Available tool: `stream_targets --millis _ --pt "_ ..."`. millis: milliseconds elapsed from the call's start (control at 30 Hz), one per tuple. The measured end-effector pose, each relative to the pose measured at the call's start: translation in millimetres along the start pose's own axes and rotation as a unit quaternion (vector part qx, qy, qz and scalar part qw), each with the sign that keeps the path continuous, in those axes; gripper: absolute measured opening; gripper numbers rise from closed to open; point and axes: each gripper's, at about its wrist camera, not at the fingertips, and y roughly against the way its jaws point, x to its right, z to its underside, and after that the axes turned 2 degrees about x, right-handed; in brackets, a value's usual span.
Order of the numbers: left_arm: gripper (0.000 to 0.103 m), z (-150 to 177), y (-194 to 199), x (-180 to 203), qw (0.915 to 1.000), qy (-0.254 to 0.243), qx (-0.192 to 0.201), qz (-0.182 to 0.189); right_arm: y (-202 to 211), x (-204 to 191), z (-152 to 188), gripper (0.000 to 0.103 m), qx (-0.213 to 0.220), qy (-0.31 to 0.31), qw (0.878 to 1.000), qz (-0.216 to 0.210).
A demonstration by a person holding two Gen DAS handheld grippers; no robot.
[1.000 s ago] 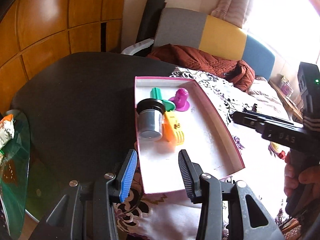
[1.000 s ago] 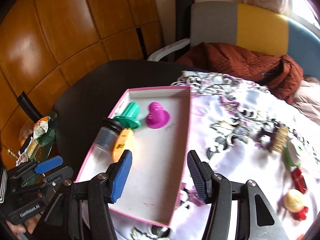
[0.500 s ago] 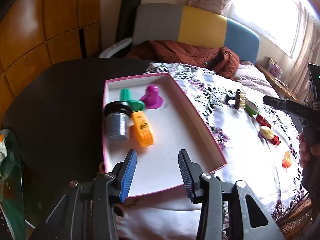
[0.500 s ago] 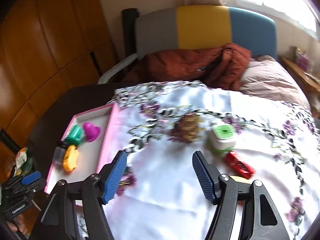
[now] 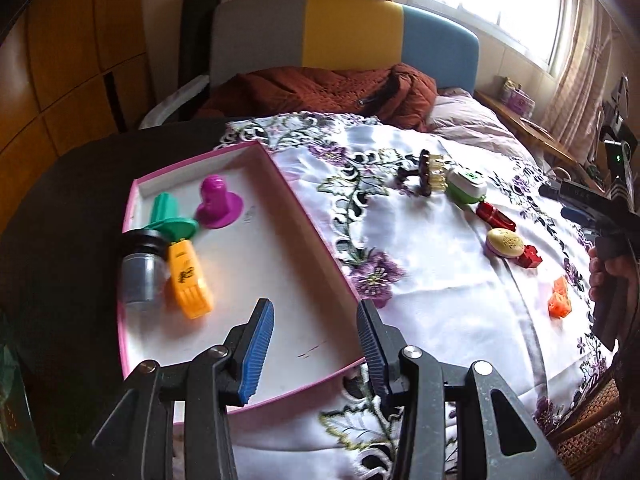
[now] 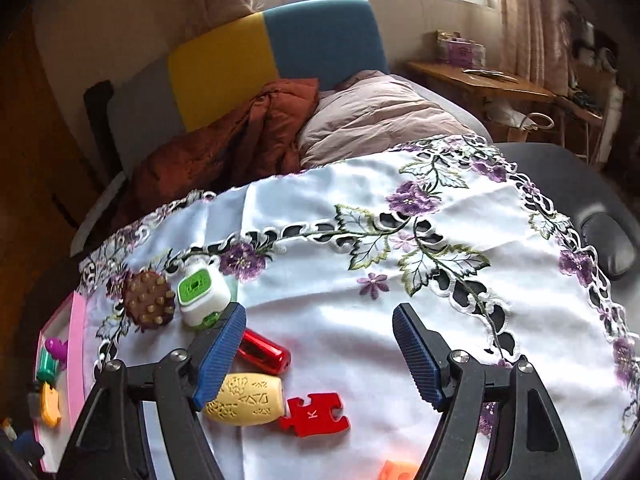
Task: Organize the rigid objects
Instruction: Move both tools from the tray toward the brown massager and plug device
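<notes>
Four plastic pieces lie at ten o'clock in the pink-rimmed tray (image 5: 320, 240); the yellow embossed barrel (image 6: 248, 400) rests on embroidered cloth (image 6: 360, 312). Left gripper (image 5: 316, 344) gapes empty; right gripper (image 6: 320, 352), just widening, holds nothing.

right hand-held gripper (image 6: 320, 350) swung from tray (image 6: 76, 344) to tablecloth (image 6: 340, 300), jaws opening, empty

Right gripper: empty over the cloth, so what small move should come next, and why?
Probably lower the right gripper onto the yellow toy just below its left finger. Its jaws have just been opening with nothing between them, and that toy lies loose on the cloth outside the pink box.
</notes>
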Motion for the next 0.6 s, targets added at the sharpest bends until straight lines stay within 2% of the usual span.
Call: stream_targets --millis 300,533,600 --pt "0.044 -21.1 -29.2 44.3 0.9988 -0.028 -0.020 0.034 -1.7 3.1 -1.4 0.079 -0.011 -0.022 1.000 -0.012" --pt "0.048 -51.5 -61.1 70.3 0.9968 -0.037 -0.037 0.061 -3.1 7.1 -2.2 0.080 -0.019 -0.035 0.999 -0.014" --pt "0.052 -63.0 -69.3 76.3 0.9965 -0.035 -0.035 0.067 -2.9 7.7 -2.6 0.080 -0.020 -0.038 0.999 -0.017"
